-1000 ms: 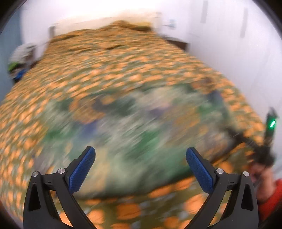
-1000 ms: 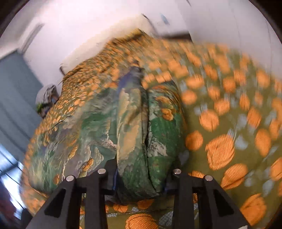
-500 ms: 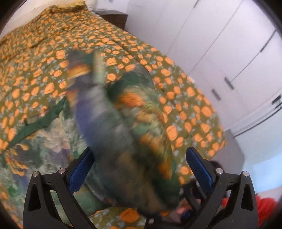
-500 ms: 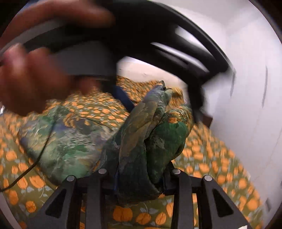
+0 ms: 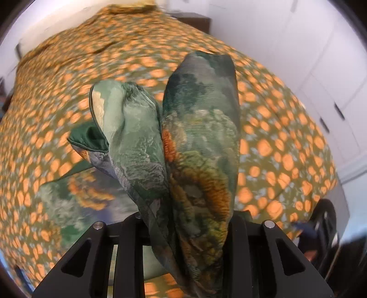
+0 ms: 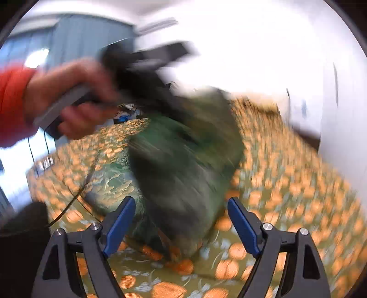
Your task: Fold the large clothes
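Observation:
A large green garment (image 5: 197, 146) with a landscape print hangs bunched from my left gripper (image 5: 183, 229), which is shut on it and holds it up over the bed; its lower part lies on the cover. In the right wrist view the same garment (image 6: 183, 165) is a blurred hanging fold held by the left gripper (image 6: 183, 107) in the person's hand (image 6: 73, 100). My right gripper (image 6: 179, 227) is open and empty, its blue pads (image 6: 119, 224) apart just in front of the fold.
The bed has an olive cover with orange pumpkins (image 5: 275, 128). White wardrobe doors (image 5: 332, 68) stand to the right. A dark nightstand (image 5: 192, 20) sits at the bed's head. A thin cable (image 6: 75, 194) trails across the cover.
My right gripper has let go of the garment and opened. My left gripper has shut on the bunched fabric and lifted it above the bed.

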Tool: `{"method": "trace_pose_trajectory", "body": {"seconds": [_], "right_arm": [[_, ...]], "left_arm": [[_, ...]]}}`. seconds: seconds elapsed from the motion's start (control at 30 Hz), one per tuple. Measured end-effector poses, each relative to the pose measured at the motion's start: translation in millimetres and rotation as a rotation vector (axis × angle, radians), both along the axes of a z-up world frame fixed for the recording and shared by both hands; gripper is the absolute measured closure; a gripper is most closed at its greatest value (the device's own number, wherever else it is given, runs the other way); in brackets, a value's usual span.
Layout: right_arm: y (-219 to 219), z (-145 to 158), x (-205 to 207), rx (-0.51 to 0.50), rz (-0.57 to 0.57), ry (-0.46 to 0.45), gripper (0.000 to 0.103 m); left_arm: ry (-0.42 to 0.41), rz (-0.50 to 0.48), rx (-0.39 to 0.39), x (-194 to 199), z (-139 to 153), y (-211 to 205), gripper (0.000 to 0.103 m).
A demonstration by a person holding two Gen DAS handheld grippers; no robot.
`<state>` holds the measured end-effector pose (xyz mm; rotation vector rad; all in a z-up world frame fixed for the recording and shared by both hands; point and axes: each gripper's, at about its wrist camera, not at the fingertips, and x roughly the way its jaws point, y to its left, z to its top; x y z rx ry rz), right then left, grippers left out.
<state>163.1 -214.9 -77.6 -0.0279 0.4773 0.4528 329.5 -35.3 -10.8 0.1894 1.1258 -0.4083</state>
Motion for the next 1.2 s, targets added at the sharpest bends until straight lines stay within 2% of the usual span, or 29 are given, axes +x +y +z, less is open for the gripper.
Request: {"method": "trace_pose_trajectory", "body": {"seconds": [0.17, 0.23, 0.3, 0.37, 0.4, 0.5, 0.57, 0.6, 0.7, 0.77, 0.87, 1.07, 1.13, 1.2], "right_arm": [[-19, -22, 33, 0.033, -0.06, 0.156, 0.019], [-13, -27, 45, 0.06, -0.047, 0.196, 0.026], [3, -29, 58, 0.061, -0.022, 0.231, 0.042], [27, -27, 72, 0.047, 0.022, 0.254, 0.051], [42, -25, 79, 0.039, 0.048, 0.263, 0.055], [94, -20, 104, -0.002, 0.145, 0.279, 0.055], [124, -21, 114, -0.014, 0.197, 0.286, 0.055], [146, -29, 124, -0.028, 0.235, 0.307, 0.055], [184, -59, 141, -0.102, 0.251, 0.363, 0.054], [194, -86, 151, -0.142, 0.23, 0.44, 0.054], [194, -104, 154, -0.141, 0.196, 0.468, 0.055], [197, -113, 167, -0.125, 0.171, 0.551, 0.055], [197, -110, 169, -0.148, 0.182, 0.544, 0.055], [198, -99, 169, -0.178, 0.195, 0.55, 0.055]], "left_arm": [[0.015, 0.115, -0.022, 6, -16, 93, 0.075], [0.025, 0.154, -0.02, 6, -25, 122, 0.074], [0.043, 0.207, -0.035, 5, -40, 157, 0.074], [0.055, 0.249, -0.061, 3, -49, 185, 0.073], [0.058, 0.271, -0.077, 1, -56, 200, 0.073], [0.066, 0.307, -0.143, -4, -72, 232, 0.072], [0.084, 0.307, -0.197, -5, -82, 244, 0.07], [0.093, 0.314, -0.227, -5, -90, 248, 0.069], [0.12, 0.349, -0.274, -4, -115, 262, 0.066], [0.141, 0.372, -0.328, -3, -137, 271, 0.065], [0.142, 0.394, -0.392, -3, -156, 278, 0.064], [0.126, 0.42, -0.48, -7, -174, 288, 0.061], [0.116, 0.415, -0.476, -10, -168, 287, 0.06], [0.119, 0.399, -0.474, -14, -158, 289, 0.053]]}}
